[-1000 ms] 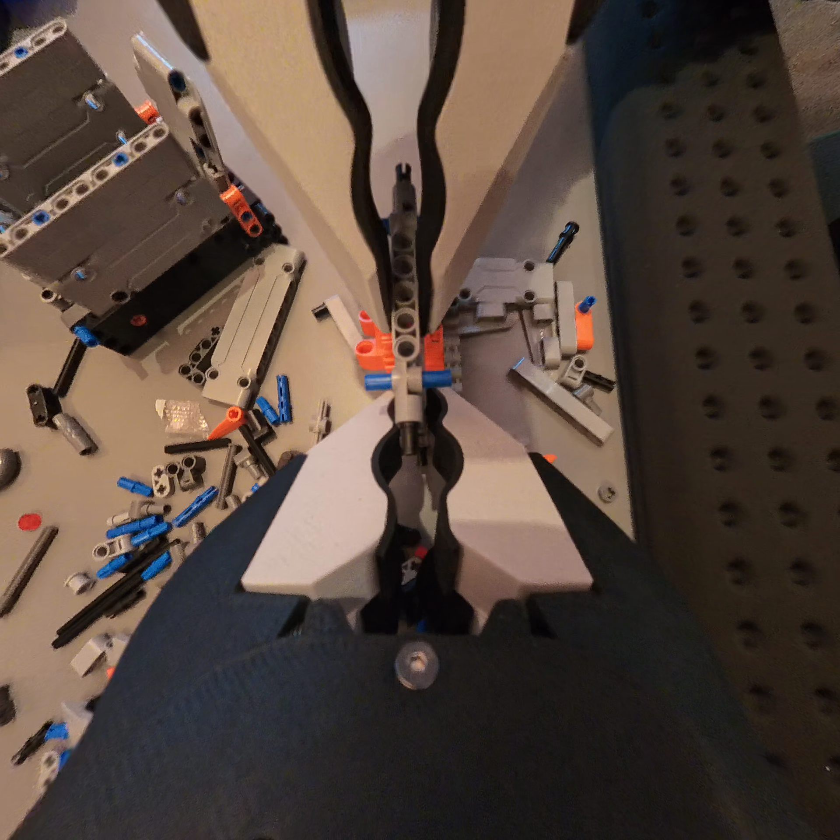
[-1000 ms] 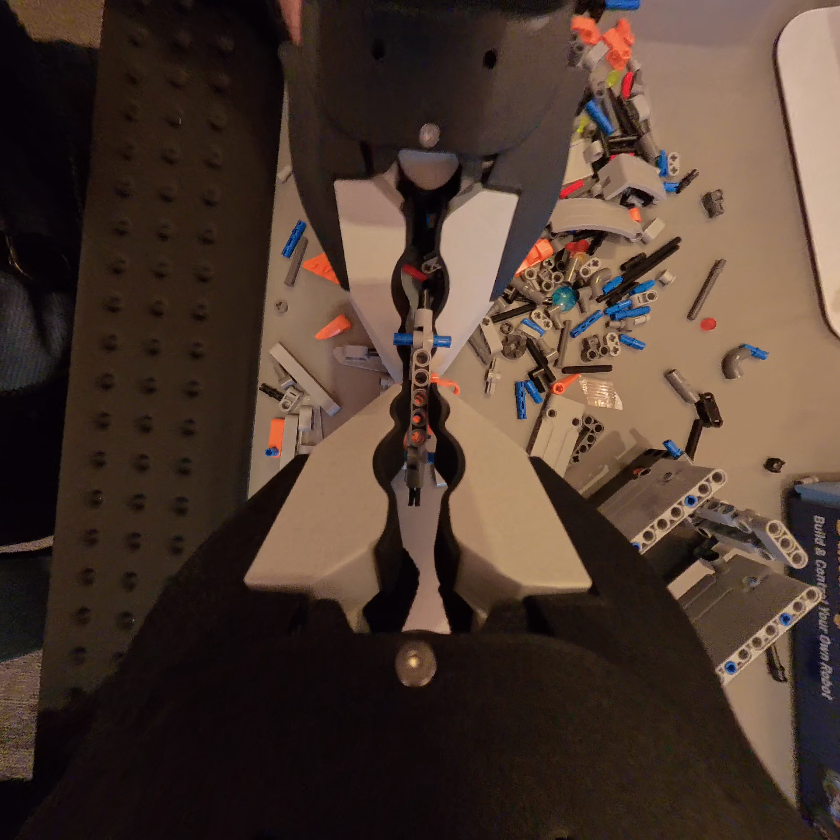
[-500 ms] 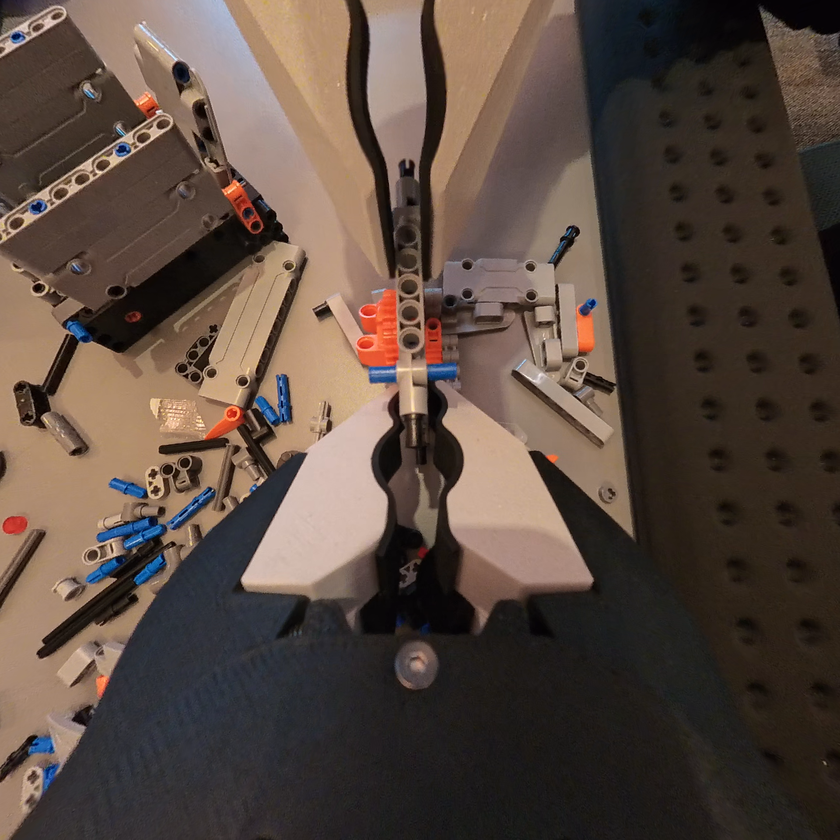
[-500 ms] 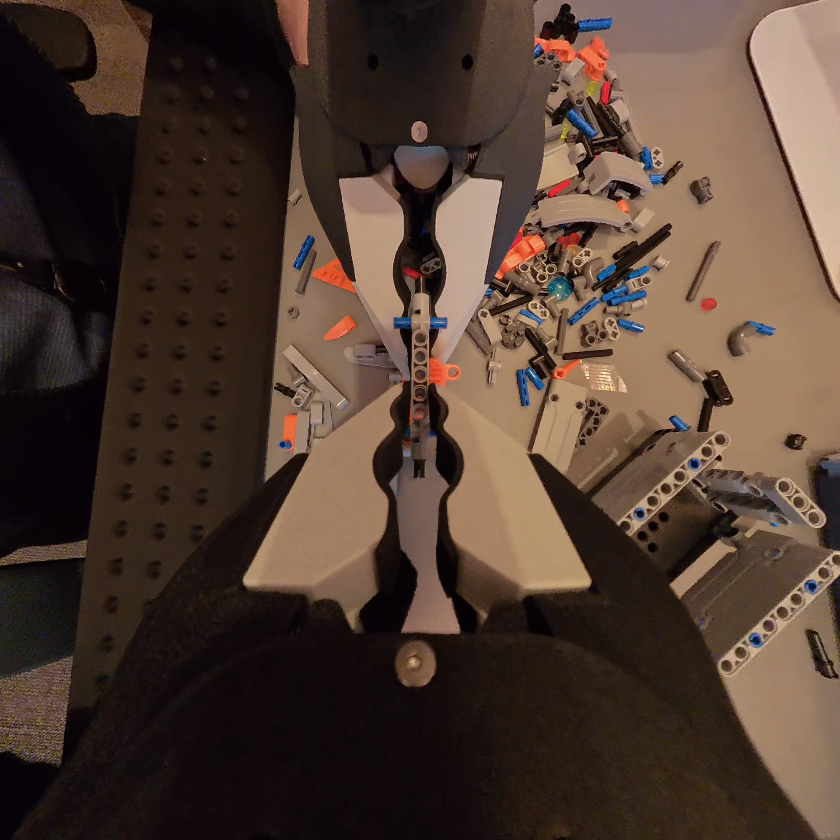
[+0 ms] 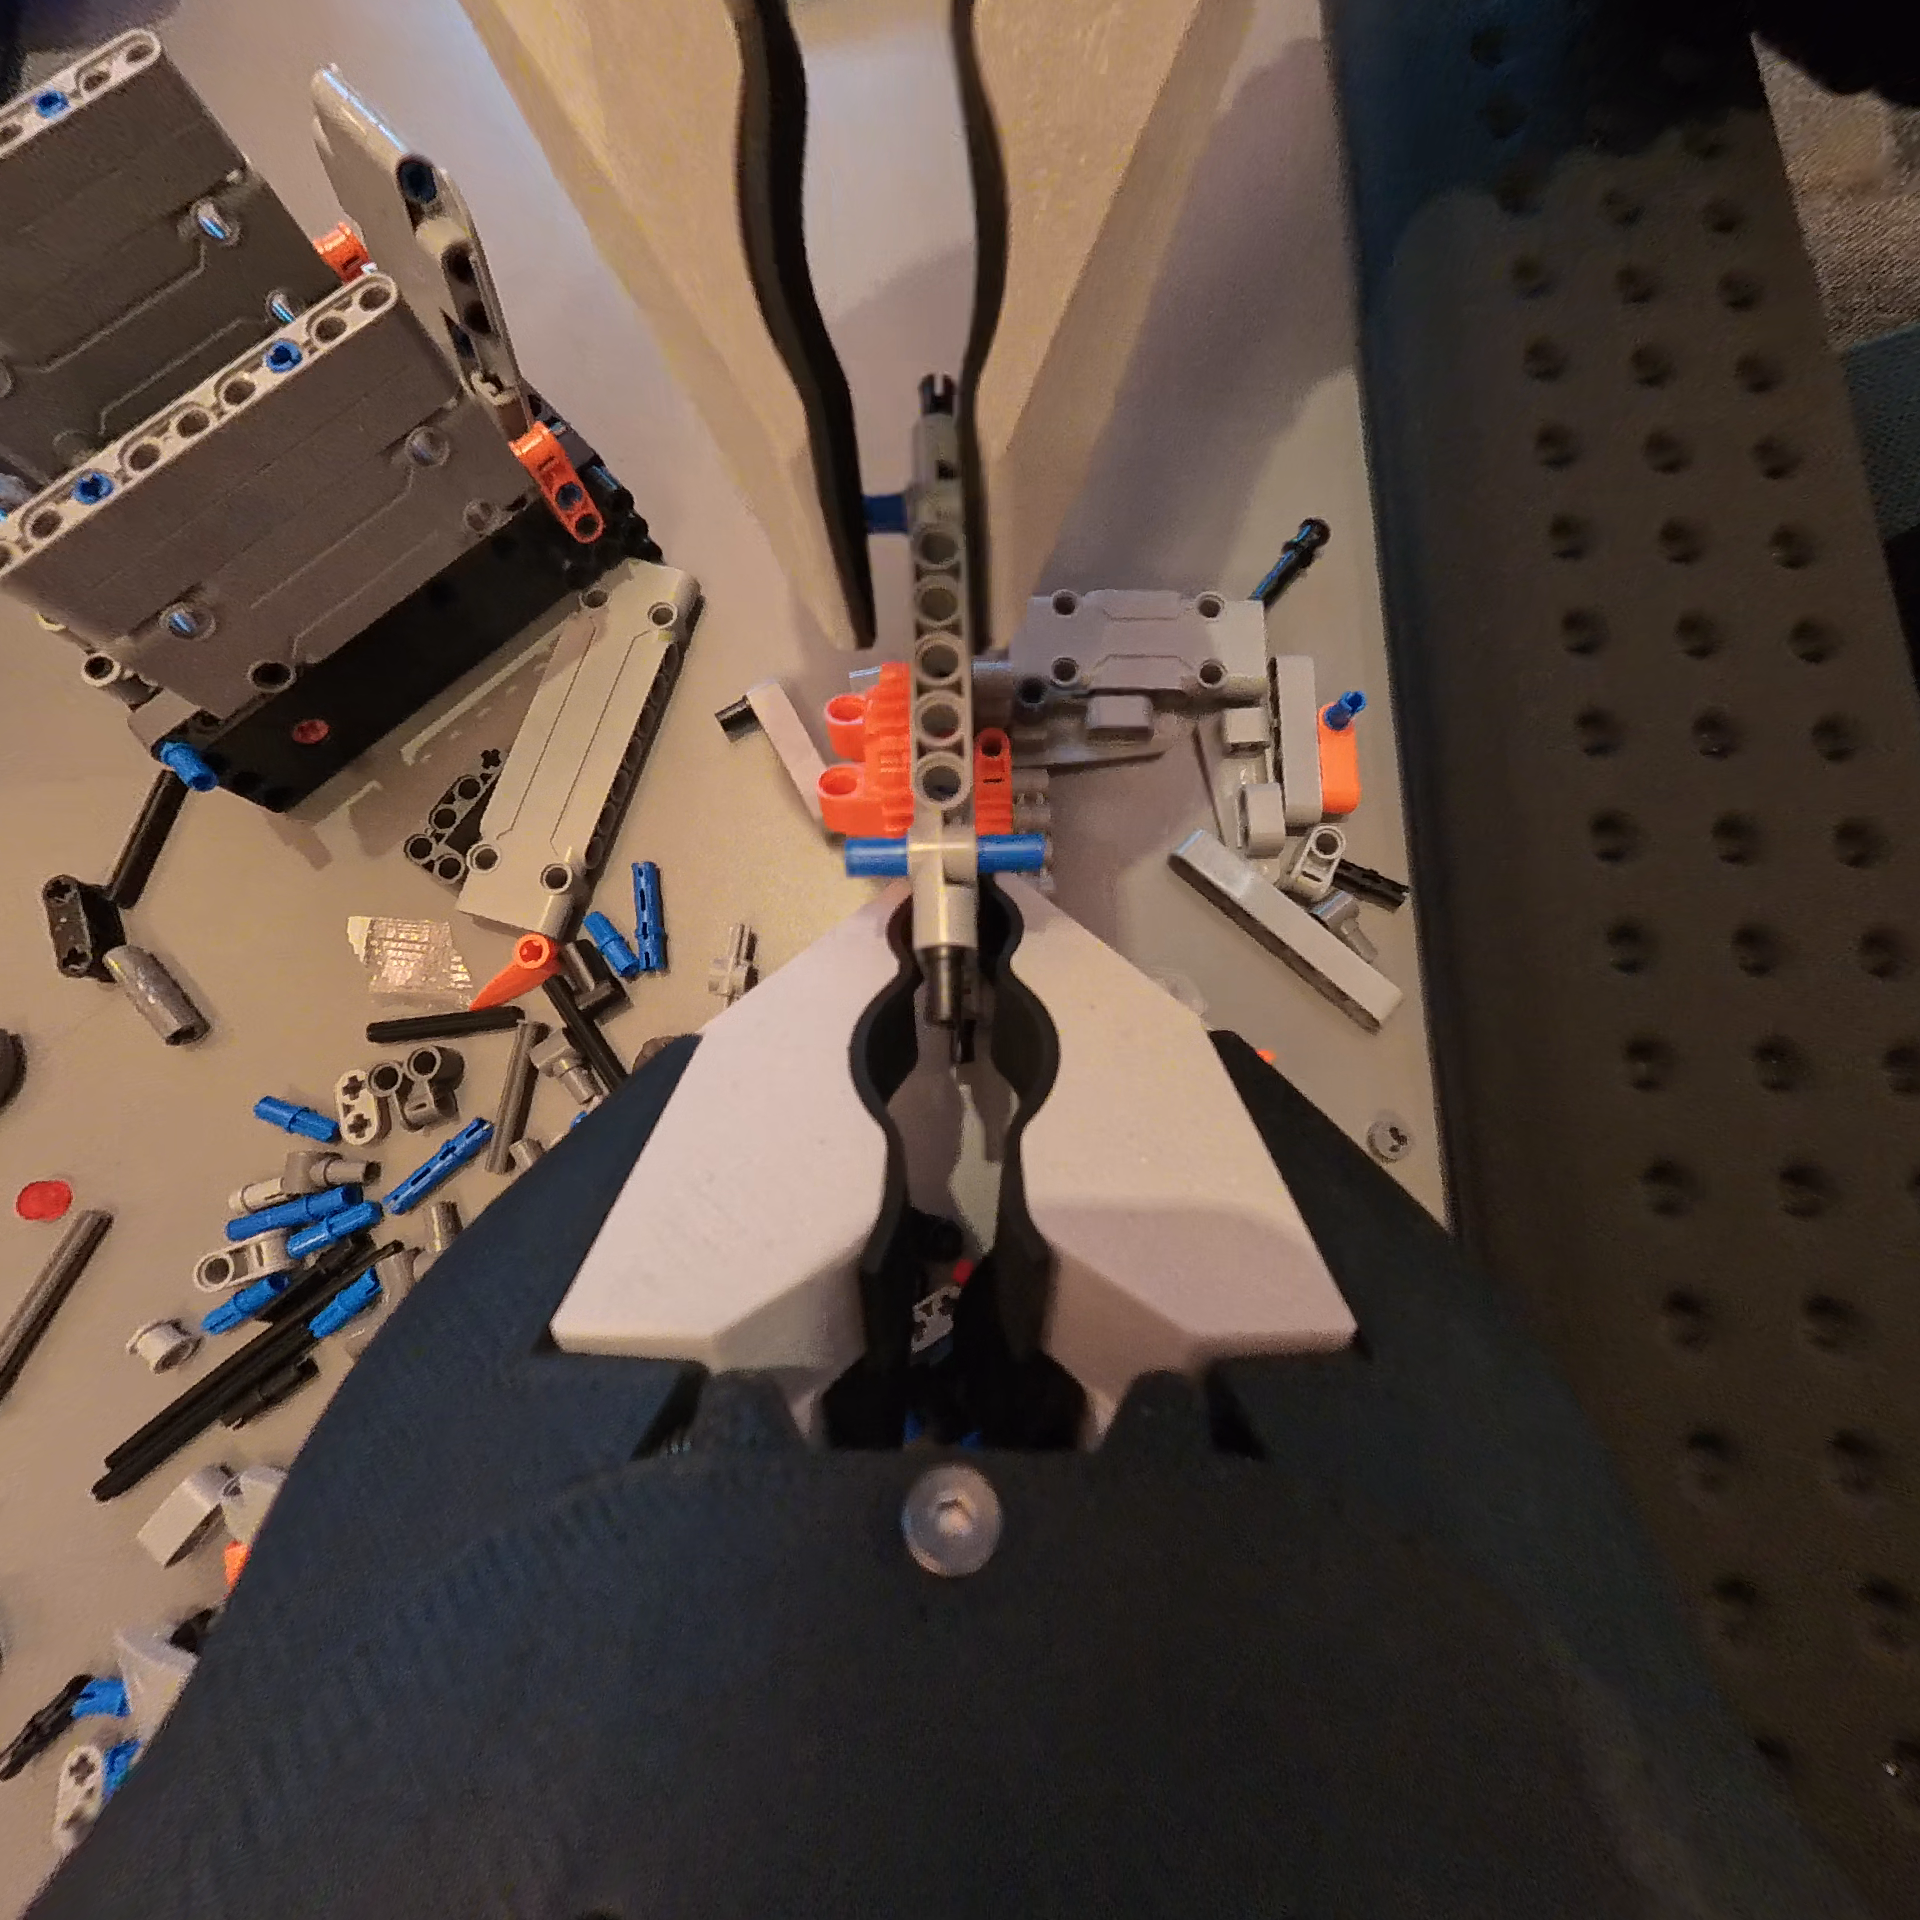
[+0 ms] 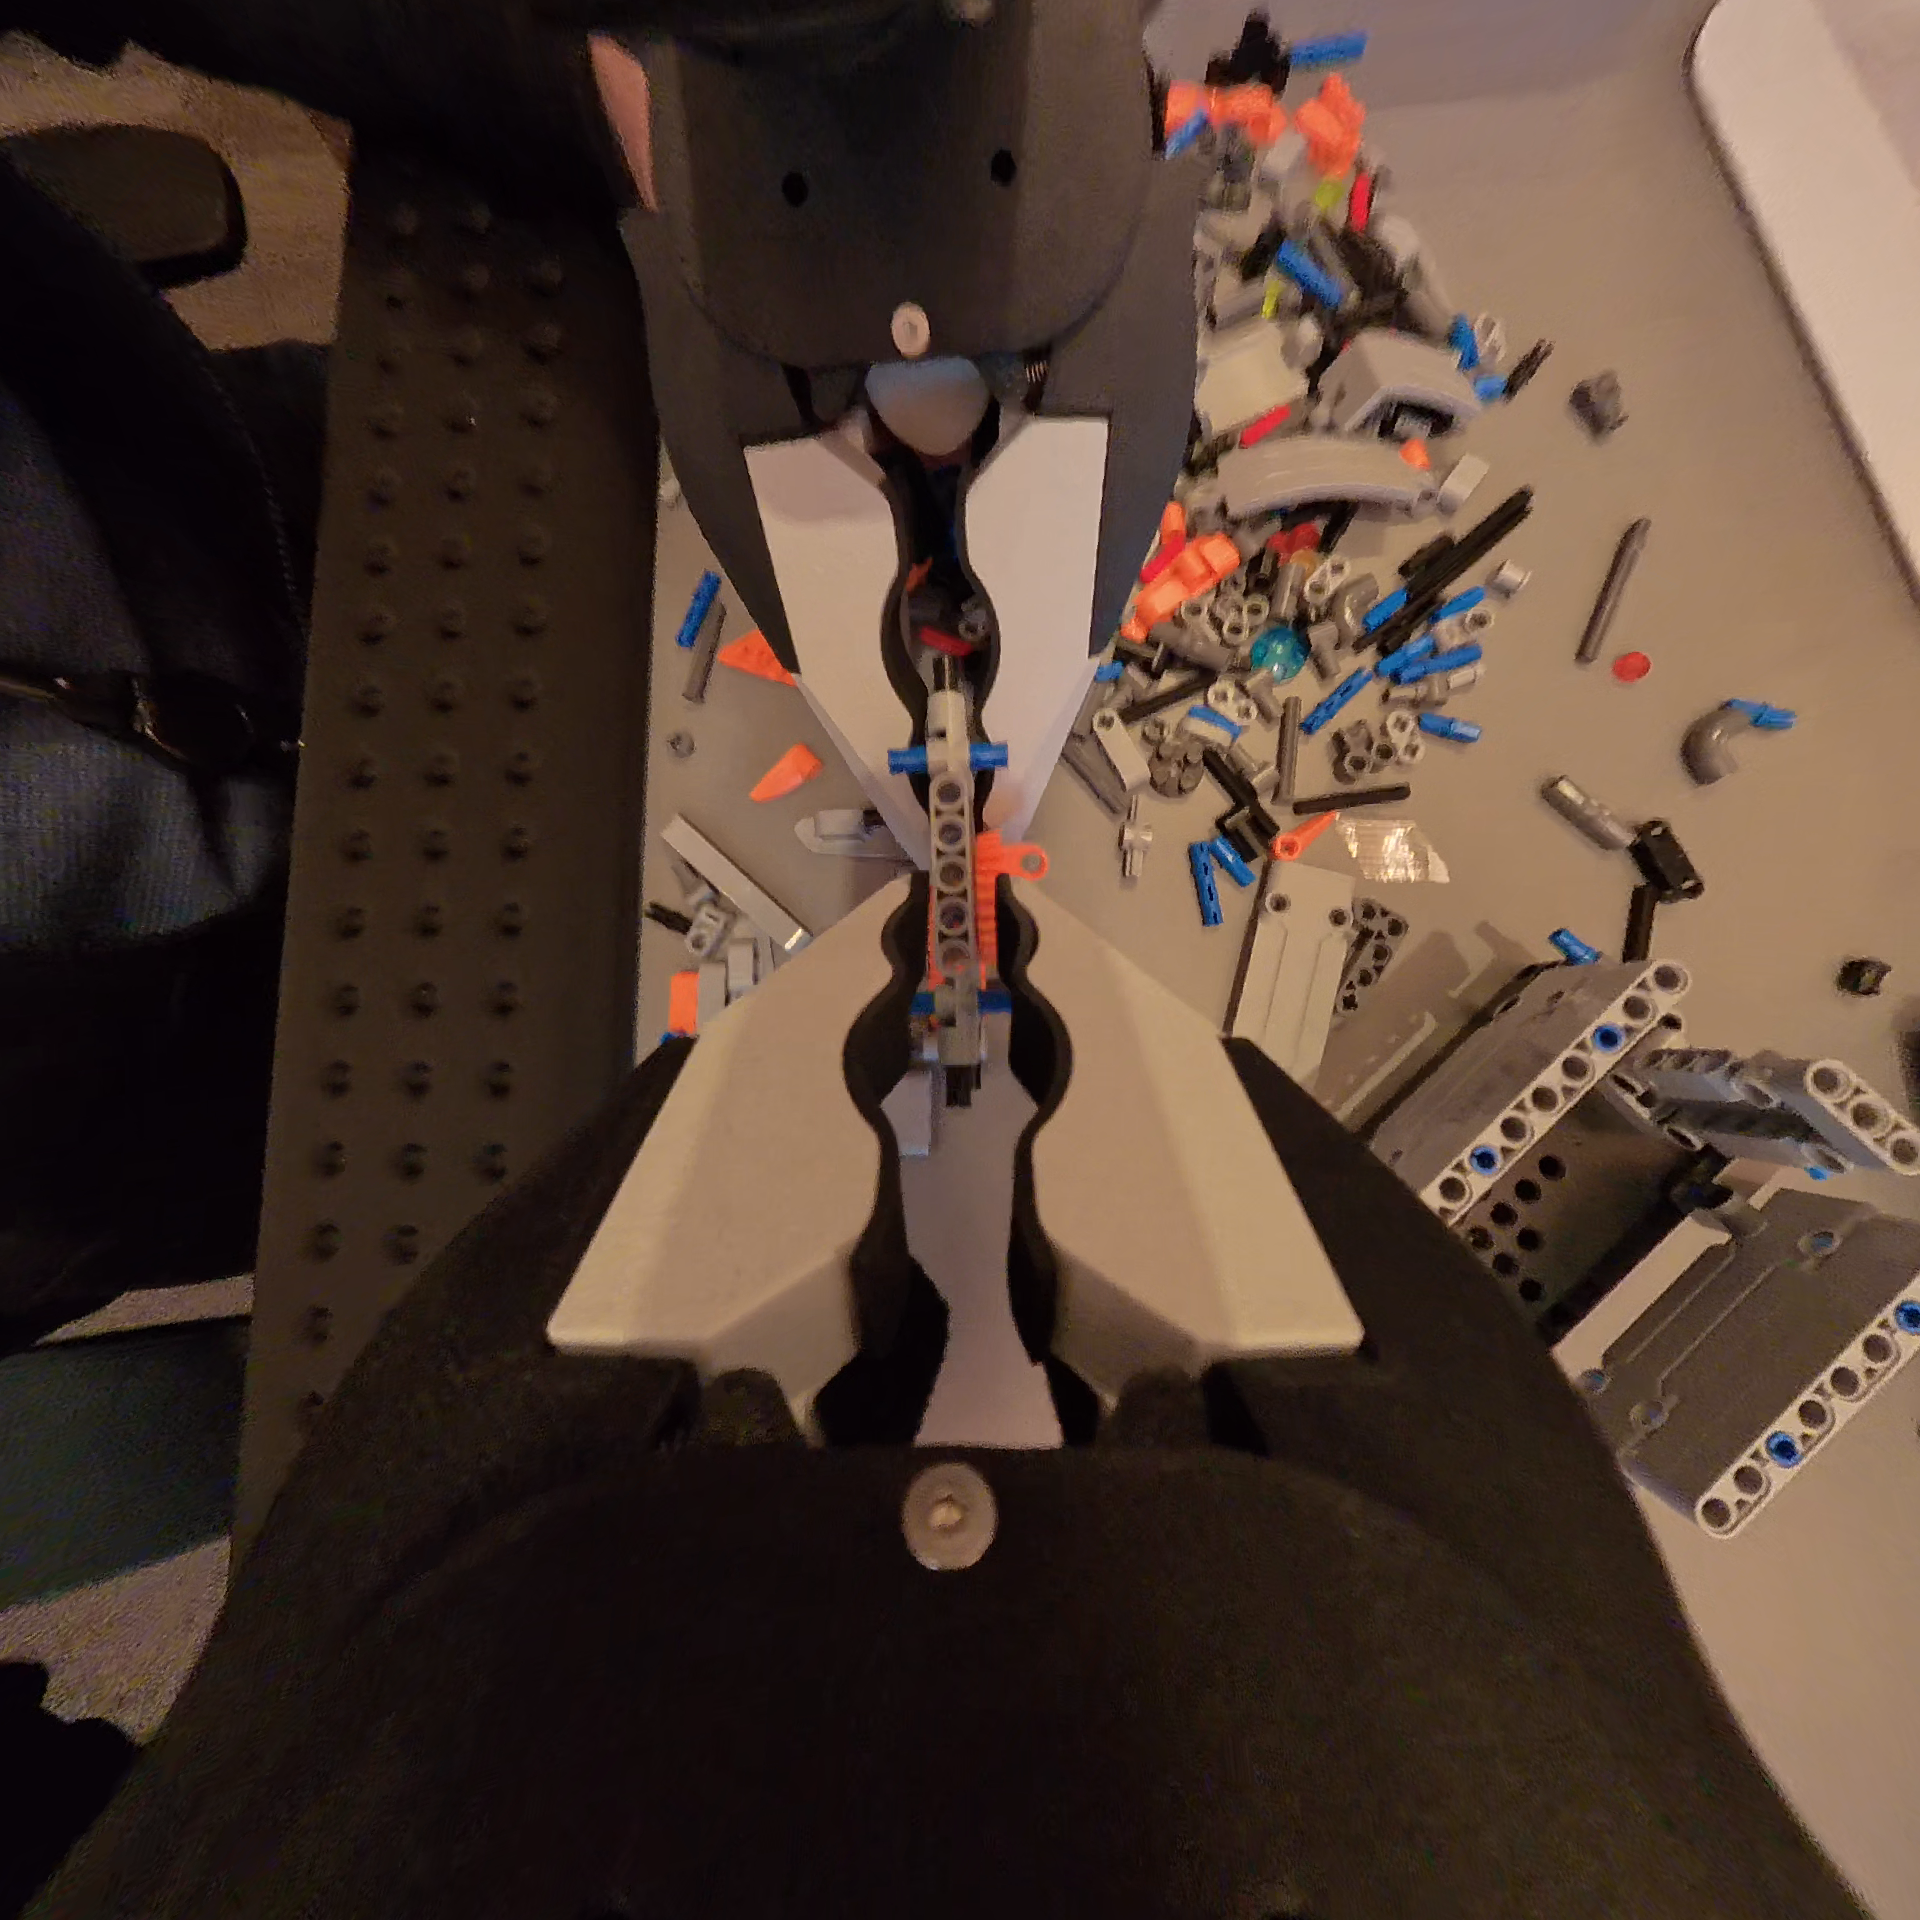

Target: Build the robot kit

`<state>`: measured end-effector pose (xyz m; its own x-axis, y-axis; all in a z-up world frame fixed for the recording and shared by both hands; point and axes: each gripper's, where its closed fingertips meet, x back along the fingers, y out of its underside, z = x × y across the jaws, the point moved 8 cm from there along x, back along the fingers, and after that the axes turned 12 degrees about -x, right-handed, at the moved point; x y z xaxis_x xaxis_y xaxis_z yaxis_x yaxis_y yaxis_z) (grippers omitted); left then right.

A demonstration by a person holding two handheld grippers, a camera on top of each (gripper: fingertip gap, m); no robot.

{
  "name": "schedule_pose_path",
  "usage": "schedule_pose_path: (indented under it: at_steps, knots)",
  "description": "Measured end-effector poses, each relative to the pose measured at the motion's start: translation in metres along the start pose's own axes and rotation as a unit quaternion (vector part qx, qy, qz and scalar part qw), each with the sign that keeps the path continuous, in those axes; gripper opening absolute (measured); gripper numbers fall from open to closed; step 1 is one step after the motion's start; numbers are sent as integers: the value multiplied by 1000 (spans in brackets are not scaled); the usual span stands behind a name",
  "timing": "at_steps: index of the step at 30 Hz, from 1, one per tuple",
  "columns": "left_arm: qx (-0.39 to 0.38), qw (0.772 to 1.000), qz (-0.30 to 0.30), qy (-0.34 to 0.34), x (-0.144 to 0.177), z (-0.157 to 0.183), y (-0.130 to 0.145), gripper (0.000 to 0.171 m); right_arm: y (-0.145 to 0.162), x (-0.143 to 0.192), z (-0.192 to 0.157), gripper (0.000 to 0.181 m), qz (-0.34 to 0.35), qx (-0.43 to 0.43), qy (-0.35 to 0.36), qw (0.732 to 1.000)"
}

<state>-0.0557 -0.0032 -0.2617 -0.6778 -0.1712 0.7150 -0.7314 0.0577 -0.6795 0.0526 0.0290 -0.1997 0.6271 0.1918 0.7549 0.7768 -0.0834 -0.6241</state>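
Note:
A grey perforated beam (image 5: 940, 623) with a blue cross pin (image 5: 873, 858) spans between my two grippers above the table. My left gripper (image 5: 945, 914) is shut on its near end, a light grey connector with a black pin. My right gripper (image 5: 925, 623) comes from the far side with its fingers spread, the beam's far end lying between them against one pad. In the right wrist view the beam (image 6: 951, 862) sits loose between my right gripper's (image 6: 958, 914) parted fingers, and the left gripper (image 6: 961, 821) holds the far end. Orange parts (image 5: 868, 758) show directly behind the beam.
A large grey panel assembly (image 5: 239, 488) stands on the grey table, also seen in the right wrist view (image 6: 1558, 1132). Loose blue, black, grey and orange parts (image 6: 1299, 644) are scattered around. A dark studded mat (image 5: 1662, 935) borders the table. A white board edge (image 6: 1829, 208) is at the far corner. The gap from one gripper's tips to the other's is roughly 6 cm.
My right gripper's fingers have spread apart off the beam and drawn back a little along it. My left gripper has kept its hold and barely moved.

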Motion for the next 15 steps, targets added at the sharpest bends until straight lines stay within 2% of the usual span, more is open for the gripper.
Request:
schedule_pose_path:
  at_steps: [3, 6, 9, 11, 13, 15]
  knots:
    - [-42, 997, -5, -63, 10, 0, -7, 5, -2, 26, -2, 20, 66, -11, 25, 997]
    - [-112, 981, -20, -157, 26, 2, -19, 4, 1, 57, 1, 31, 149, -59, 20, 987]
    - [-194, 941, -55, -271, 40, 5, -32, 4, 12, 59, 3, 50, 160, -105, -17, 981]
    - [-230, 918, -74, -314, 45, 10, -40, 5, 14, 55, -4, 55, 165, -70, 4, 984]
    - [-260, 894, -95, -351, 46, 12, -45, 5, 9, 50, -16, 54, 174, -6, 78, 982]
    - [-296, 862, -117, -395, 50, 15, -51, 5, 7, 42, -22, 61, 156, 10, 133, 979]
